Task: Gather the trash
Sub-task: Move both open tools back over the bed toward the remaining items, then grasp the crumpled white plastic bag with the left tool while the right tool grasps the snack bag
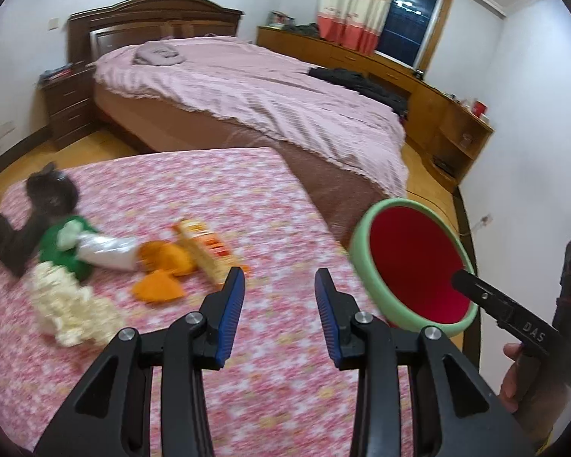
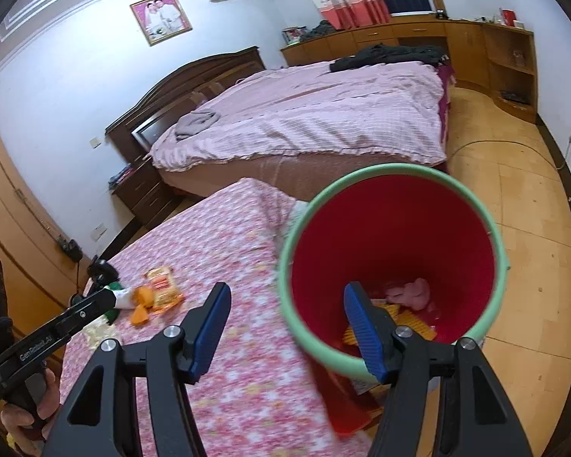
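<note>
A red bin with a green rim (image 2: 392,266) stands off the right edge of the pink floral table (image 2: 224,251); it also shows in the left wrist view (image 1: 415,262). A pink wad (image 2: 411,293) and a yellow wrapper lie inside. My right gripper (image 2: 287,327) is open, its right finger inside the bin mouth, its left over the table. My left gripper (image 1: 279,304) is open and empty over the table. Trash lies at the table's left: orange peels (image 1: 163,270), a snack wrapper (image 1: 205,247), a white-and-green wrapper (image 1: 95,247), crumpled cream paper (image 1: 68,304) and a dark object (image 1: 38,209).
A bed with a pink cover (image 1: 247,91) stands behind the table, with dark clothes (image 1: 358,83) on its far side. Wooden cabinets (image 1: 437,99) line the far wall. Wooden floor (image 2: 514,190) lies right of the bin.
</note>
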Demonstrator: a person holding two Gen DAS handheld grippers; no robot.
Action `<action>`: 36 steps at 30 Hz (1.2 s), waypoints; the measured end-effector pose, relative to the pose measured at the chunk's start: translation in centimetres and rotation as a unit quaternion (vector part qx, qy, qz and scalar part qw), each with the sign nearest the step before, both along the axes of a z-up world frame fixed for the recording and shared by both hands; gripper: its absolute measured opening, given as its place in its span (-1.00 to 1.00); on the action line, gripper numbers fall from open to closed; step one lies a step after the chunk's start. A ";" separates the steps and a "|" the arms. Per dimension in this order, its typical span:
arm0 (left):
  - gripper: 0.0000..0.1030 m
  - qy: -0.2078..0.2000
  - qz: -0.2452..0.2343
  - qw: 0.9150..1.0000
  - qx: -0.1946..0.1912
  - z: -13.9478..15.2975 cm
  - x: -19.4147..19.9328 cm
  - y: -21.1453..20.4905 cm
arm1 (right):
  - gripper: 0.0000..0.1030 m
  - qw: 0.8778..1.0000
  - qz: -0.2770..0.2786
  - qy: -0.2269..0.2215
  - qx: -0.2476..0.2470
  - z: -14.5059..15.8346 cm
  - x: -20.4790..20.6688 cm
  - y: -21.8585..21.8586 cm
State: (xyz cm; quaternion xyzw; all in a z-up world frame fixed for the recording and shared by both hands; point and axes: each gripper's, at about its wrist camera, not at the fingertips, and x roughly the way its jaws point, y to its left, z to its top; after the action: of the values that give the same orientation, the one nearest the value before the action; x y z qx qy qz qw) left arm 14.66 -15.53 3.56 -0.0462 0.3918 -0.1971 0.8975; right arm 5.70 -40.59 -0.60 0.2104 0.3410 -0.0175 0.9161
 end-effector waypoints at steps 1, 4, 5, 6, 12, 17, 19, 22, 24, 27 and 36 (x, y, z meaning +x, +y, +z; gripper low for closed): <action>-0.26 0.000 0.005 1.000 0.001 0.0 -0.1 0.6 | 0.26 1.000 0.003 0.000 0.000 0.0 0.1 0.5; -0.26 -0.001 0.025 1.000 0.006 0.1 -0.2 3.0 | 0.26 1.000 0.015 0.001 0.005 0.0 0.4 2.2; -0.26 -0.003 0.034 0.999 0.009 0.1 -0.3 3.9 | 0.26 1.000 0.019 0.002 0.007 0.0 0.5 2.7; -0.26 -0.003 0.040 0.999 0.011 0.1 -0.3 4.5 | 0.26 1.000 0.022 0.002 0.008 0.0 0.6 3.2; -0.26 -0.005 0.083 0.996 0.012 0.0 -0.5 9.6 | 0.26 0.999 0.044 0.001 0.009 0.1 1.2 6.7; -0.26 0.001 0.115 0.993 0.017 -0.4 0.1 13.4 | 0.26 0.998 0.059 0.001 0.007 0.2 2.1 9.1; -0.26 0.006 0.130 0.991 0.020 -0.8 0.5 14.7 | 0.26 0.998 0.064 0.005 0.009 0.0 2.7 9.9; -0.26 0.015 0.142 0.989 0.025 -1.6 1.2 16.1 | 0.26 0.997 0.074 0.013 0.008 -0.5 3.6 10.9; -0.26 0.022 0.148 0.988 0.027 -2.2 1.7 16.8 | 0.26 0.997 0.079 0.019 0.006 -0.8 4.2 11.5; -0.26 0.035 0.160 0.986 0.025 -3.4 2.5 17.8 | 0.26 0.996 0.088 0.027 -0.003 -1.4 5.2 12.4; -0.22 0.072 0.171 0.982 0.015 -6.9 3.9 18.8 | 0.26 0.989 0.132 0.059 -0.022 -3.9 10.0 15.2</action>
State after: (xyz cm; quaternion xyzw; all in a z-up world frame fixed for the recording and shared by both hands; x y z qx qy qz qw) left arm 18.59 3.23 -3.34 -0.1136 0.4447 -0.0310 0.8879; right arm 15.66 -25.43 -4.53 0.1424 0.4187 0.0836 0.8930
